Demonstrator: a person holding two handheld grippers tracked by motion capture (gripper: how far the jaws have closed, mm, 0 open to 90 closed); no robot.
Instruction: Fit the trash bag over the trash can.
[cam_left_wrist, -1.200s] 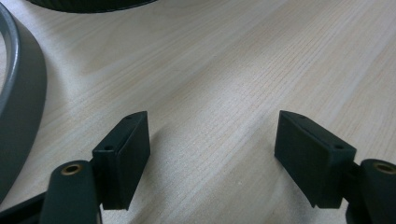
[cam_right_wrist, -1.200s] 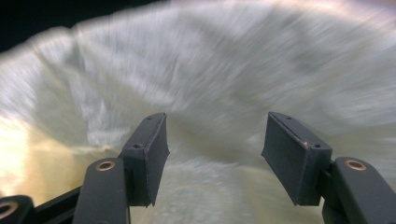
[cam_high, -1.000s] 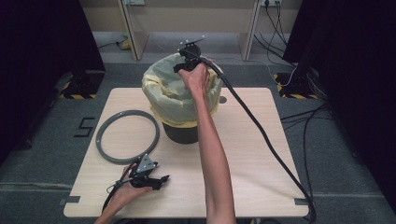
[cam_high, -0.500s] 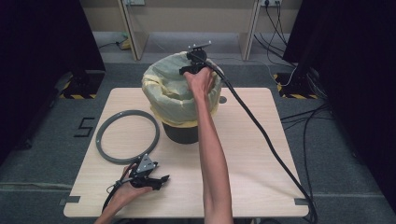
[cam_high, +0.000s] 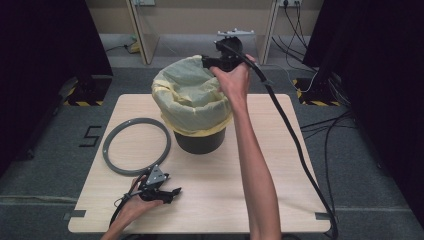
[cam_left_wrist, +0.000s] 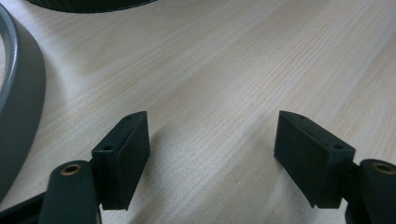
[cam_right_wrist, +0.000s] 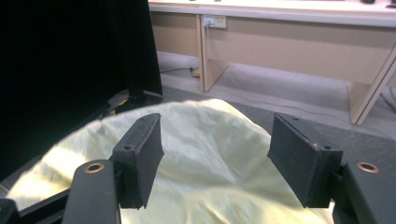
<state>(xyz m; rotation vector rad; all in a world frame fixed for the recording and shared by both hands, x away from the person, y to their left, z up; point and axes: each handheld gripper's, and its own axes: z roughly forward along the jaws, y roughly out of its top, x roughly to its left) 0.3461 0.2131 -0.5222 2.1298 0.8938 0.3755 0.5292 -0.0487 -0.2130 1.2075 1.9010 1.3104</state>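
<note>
My right gripper hovers at the far rim of the yellow bin liner, jaws just been opening, nothing between them; liner drapes over the dark bin mid-bench. Film looks thin, soft, light, slippery, so I'd pinch a bunched fold at the rim; left gripper rests wide and empty near the grey ring.

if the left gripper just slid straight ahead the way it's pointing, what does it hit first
Probably the dark bin. The left gripper lies low on the table with jaws open, bare wood ahead, and the bin's base at the far edge; the grey ring lies off to one side.
</note>
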